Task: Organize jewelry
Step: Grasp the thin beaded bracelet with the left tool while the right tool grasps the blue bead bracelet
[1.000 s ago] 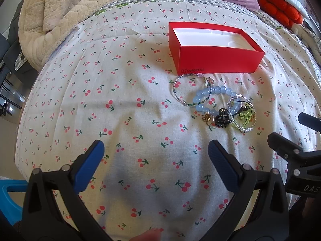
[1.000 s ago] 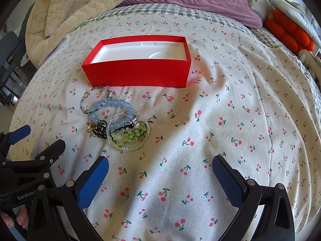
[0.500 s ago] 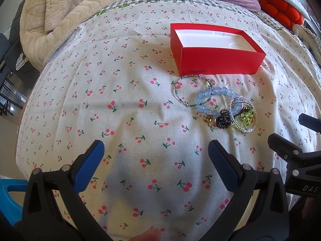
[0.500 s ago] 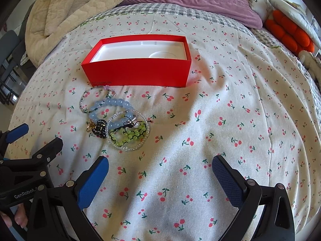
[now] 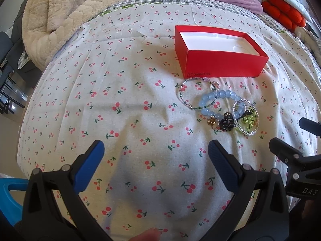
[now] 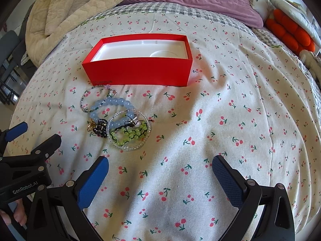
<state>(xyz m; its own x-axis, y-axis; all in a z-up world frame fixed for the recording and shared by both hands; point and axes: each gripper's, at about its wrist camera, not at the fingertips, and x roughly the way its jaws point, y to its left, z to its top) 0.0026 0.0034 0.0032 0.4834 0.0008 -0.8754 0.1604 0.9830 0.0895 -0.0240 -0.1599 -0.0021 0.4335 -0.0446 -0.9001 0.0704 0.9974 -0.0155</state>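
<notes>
Several light, slippery bead bracelets, the pale blue bead bracelet (image 6: 112,108) among them, lie tangled on the cherry-print bed sheet (image 6: 230,120) beside the open red cardboard box (image 6: 138,70); with both grippers (image 5: 154,156) (image 6: 160,170) spread and empty, we would pinch one loop's free outer arc.

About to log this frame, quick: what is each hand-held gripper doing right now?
Left hand-held gripper: open, holding nothing, above the bedsheet.
Right hand-held gripper: open, holding nothing, near the bracelets.
</notes>
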